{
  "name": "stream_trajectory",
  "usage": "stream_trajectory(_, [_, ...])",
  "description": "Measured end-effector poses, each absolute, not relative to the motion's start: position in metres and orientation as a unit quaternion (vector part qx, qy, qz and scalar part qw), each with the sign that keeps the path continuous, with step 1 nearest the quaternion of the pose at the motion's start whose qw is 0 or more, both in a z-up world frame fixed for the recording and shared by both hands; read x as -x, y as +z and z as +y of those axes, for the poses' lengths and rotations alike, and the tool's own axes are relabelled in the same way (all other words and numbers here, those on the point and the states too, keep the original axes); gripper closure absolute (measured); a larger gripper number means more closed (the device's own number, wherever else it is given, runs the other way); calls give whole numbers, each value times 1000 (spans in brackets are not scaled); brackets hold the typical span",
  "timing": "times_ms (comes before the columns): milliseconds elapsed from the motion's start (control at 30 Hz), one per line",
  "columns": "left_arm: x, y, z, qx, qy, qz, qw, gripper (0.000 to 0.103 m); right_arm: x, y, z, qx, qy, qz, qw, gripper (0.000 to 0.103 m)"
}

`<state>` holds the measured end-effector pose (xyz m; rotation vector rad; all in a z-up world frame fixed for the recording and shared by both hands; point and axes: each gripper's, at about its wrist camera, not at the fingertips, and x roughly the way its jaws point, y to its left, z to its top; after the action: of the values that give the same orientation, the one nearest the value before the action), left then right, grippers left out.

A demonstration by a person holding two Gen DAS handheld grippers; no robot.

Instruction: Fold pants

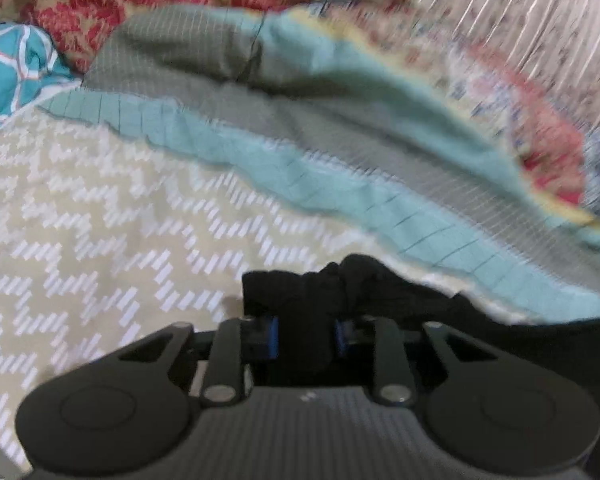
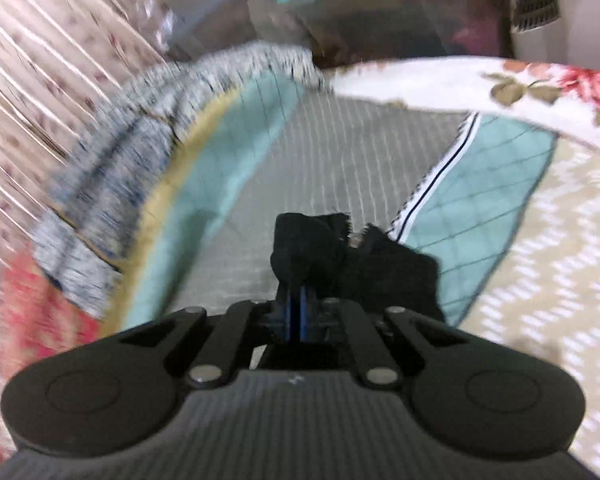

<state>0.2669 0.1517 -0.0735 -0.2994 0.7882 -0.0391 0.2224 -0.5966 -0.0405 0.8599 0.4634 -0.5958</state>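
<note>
Black fabric of the pants (image 1: 300,300) bunches right at the front of the left gripper (image 1: 306,338), whose jaws stand narrow and clamp a thick wad of it between the blue pads; in the right wrist view the right gripper (image 2: 296,312) has its jaws pressed almost together on a thinner pinch of the same pants (image 2: 312,252). Both views are smeared, so how the rest of the garment hangs cannot be told; it trails off dark to the right in the left view. Beneath lies the bed, with a cream zigzag bedspread (image 1: 80,220) and a teal and grey quilt (image 1: 260,160) across it; a grey knitted cloth (image 2: 112,184) sits at the quilt's far edge, and a red patterned pillow (image 1: 100,0) lies beyond.

Judging by this, the step is carrying two gripped points of the pants to lay a fold. To do it well, keep both pinches firm and level with each other; draw the cloth taut between them so no slack wrinkles; lower onto a flat stretch of bedspread, clear of the quilt's ridge; release only once the edges line up.
</note>
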Motion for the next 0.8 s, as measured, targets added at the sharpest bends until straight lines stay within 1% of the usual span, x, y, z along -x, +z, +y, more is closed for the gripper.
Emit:
stream_trajectory(133, [-219,-25,145,125,-57,334,933,82,-159,1,-591,-425,-261,180,848,96])
stream_trajectory(267, [-162,7,146,122,-89,305,940,82,-89,28,-585,-426,-243,159,857,96])
stream_trajectory(400, [-99,17,157,150,-106,289,940,82,-15,44,-589,-438,-238,126,858,96])
stream_trajectory(533, [-36,13,164,169,-126,280,937,80,80,33,-592,-465,-238,89,848,96])
stream_trajectory(600, [-11,-3,163,170,-127,299,930,67,124,9,-592,-470,-247,86,843,96])
stream_trajectory(667, [5,-31,158,157,-113,357,914,38,157,-30,-596,-475,-278,121,826,91])
stream_trajectory(700, [10,-46,156,151,-106,389,903,37,170,-49,-600,-479,-307,144,810,85])
stream_trajectory(733, [13,-60,156,148,-100,417,891,37,182,-71,-604,-490,-341,168,784,68])
stream_trajectory(767, [18,-68,158,150,-94,434,883,37,196,-91,-607,-509,-377,182,752,64])
stream_trajectory(800, [26,-71,162,157,-92,432,883,37,212,-108,-607,-534,-399,176,724,64])
